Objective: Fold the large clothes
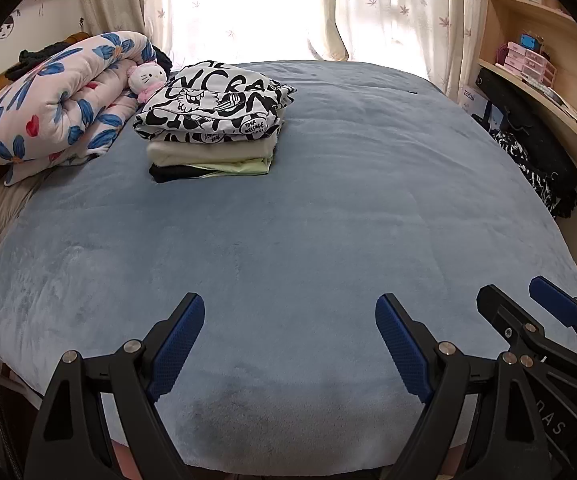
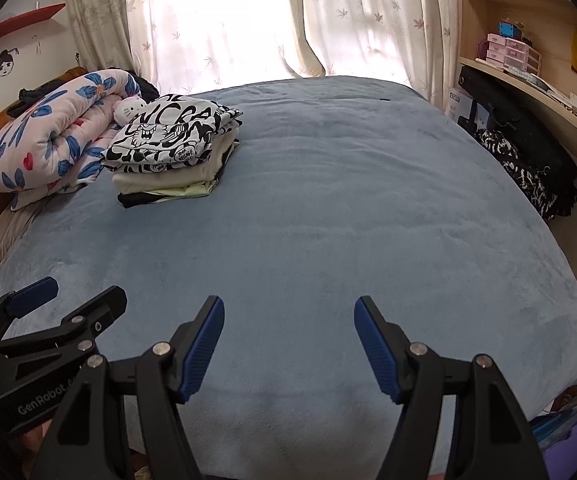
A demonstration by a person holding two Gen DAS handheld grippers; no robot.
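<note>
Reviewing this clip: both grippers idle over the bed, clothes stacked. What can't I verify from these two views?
- Folded stack: the dark bottom garment is mostly covered by the layers above, in both views; its type is unclear.
- Dark clothes beside the bed: heaped under the desk, shaded; no item count.
- Black items behind the floral quilt: hidden by the quilt.
- Shelf contents: too small, warped by the fisheye.
- Floor by the bed: cut off by the frame edges.
</note>
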